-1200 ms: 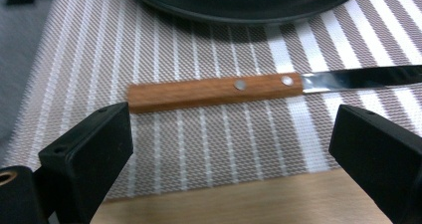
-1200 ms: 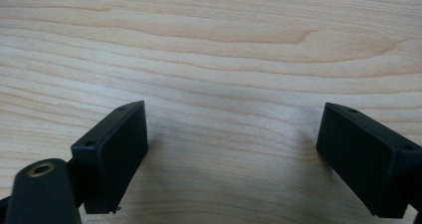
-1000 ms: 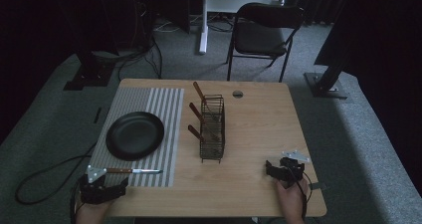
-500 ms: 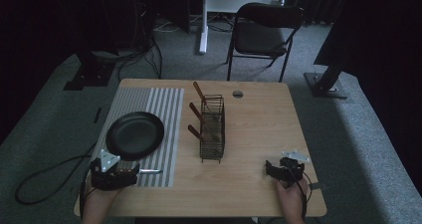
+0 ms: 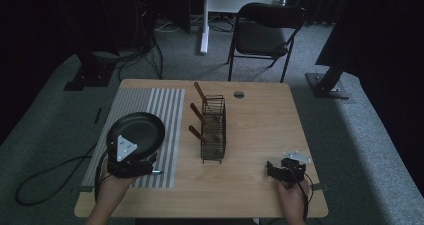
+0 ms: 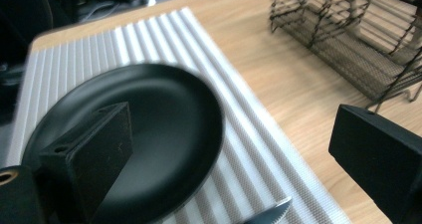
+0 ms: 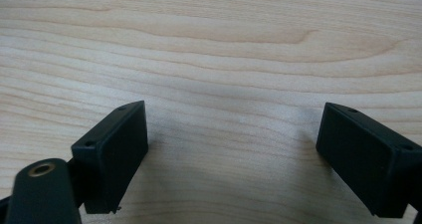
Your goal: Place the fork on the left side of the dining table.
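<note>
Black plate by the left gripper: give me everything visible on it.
The black plate is round and shallow with a low raised rim, matte to slightly glossy, possibly enamel or plastic. It holds nothing and lies flat on the striped grey-white mat at the table's left side. The left gripper, jaws open, hangs at its near edge; whether it touches the rim cannot be told. A serrated knife tip lies on the mat just beyond that edge, apart from the plate.

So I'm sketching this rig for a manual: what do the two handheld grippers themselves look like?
Both are black. The left gripper carries a pale grey three-cornered plate with small dots on top; the right gripper has a similar plate. Each has two blocky black jaws with small screw holes, a brass-coloured ring beside the left-hand one, and a dark trailing cable.
</note>
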The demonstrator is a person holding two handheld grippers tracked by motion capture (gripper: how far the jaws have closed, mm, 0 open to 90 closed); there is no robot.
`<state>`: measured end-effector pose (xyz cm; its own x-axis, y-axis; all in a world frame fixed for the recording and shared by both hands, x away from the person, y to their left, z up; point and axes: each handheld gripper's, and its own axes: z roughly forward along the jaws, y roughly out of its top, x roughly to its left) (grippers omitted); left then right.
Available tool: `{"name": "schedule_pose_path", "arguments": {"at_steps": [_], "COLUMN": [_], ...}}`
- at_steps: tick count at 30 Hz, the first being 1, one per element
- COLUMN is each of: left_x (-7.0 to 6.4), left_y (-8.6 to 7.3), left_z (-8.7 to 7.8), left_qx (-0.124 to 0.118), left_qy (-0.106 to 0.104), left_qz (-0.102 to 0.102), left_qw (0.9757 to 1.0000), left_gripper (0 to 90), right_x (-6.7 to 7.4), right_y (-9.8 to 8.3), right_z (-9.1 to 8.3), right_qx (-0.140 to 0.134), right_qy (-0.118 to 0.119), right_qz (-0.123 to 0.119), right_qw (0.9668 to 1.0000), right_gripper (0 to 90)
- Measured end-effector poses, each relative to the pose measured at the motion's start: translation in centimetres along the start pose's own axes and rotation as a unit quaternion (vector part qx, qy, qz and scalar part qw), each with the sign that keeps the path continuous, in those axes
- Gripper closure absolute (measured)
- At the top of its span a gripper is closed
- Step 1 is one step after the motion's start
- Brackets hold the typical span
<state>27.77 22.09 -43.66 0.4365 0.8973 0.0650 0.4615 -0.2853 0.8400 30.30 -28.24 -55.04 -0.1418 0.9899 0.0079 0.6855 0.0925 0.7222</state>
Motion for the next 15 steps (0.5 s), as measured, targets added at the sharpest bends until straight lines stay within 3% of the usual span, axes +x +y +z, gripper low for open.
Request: {"name": "schedule_pose_path", "arguments": {"at_steps": [3, 5, 6, 13, 15], "left_x": [0.0, -0.2, -0.3, -1.3, -1.3], "left_y": [0.9, 1.5, 1.8, 3.9, 4.4], "left_z": [0.5, 0.9, 1.0, 2.0, 2.3], "left_qx": [-0.007, -0.002, -0.004, -0.003, -0.004], "left_qy": [-0.012, -0.013, -0.025, -0.047, -0.063], "left_qz": [-0.005, 0.006, -0.002, 0.024, 0.018], "left_qw": [0.9999, 0.9999, 0.9997, 0.9986, 0.9979], "left_gripper": [3.8, 3.8, 3.8, 3.8, 3.9], "right_x": [0.0, 0.0, 0.0, 0.0, 0.0], "right_y": [0.0, 0.0, 0.0, 0.0, 0.0], "right_z": [0.0, 0.0, 0.0, 0.0, 0.0], "right_qx": [0.000, 0.000, 0.000, 0.000, 0.000], "right_qy": [0.000, 0.000, 0.000, 0.000, 0.000], "right_qz": [0.000, 0.000, 0.000, 0.000, -0.001], "right_qw": [1.0000, 1.0000, 1.0000, 1.0000, 1.0000], "right_gripper": [12.5, 12.5, 12.6, 12.5, 12.5]}}
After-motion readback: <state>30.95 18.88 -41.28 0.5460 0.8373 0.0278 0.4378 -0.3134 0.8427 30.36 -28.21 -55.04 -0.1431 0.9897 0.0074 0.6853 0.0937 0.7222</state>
